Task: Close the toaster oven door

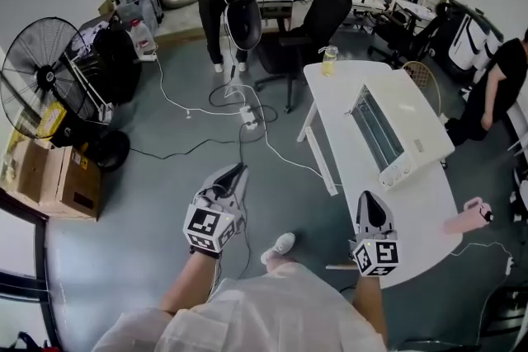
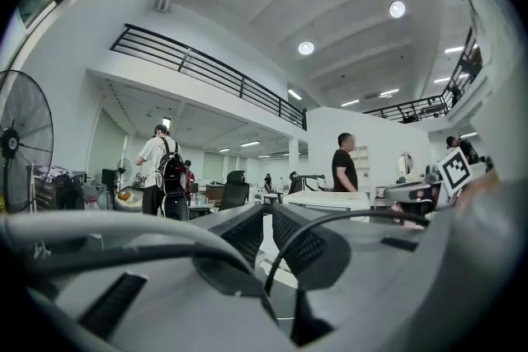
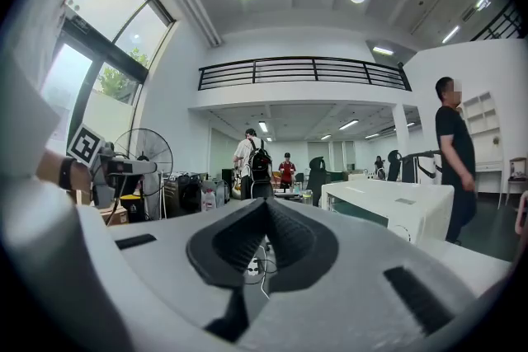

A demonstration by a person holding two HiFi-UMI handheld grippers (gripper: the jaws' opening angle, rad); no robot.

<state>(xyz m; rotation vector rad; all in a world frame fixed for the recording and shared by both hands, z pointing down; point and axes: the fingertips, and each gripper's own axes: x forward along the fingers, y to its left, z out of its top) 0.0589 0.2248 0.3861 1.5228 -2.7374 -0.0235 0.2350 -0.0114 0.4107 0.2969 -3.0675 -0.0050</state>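
A white toaster oven (image 1: 408, 128) lies on the white table (image 1: 346, 103) at the right, its glass door (image 1: 375, 128) facing left. From here I cannot tell whether the door stands ajar. The oven also shows in the right gripper view (image 3: 396, 210), ahead and to the right. My left gripper (image 1: 236, 174) hangs over the grey floor, left of the table, shut and empty; its tips (image 2: 268, 210) meet. My right gripper (image 1: 371, 200) is at the table's near end, short of the oven, shut with nothing in it (image 3: 266, 206). Both point level.
A big black fan (image 1: 45, 78) and cardboard boxes (image 1: 62, 177) stand at the left. A power strip (image 1: 247, 118) with cables lies on the floor ahead. A black office chair (image 1: 313, 25), a jar (image 1: 330, 60), a pink object (image 1: 466, 218) and several people are around.
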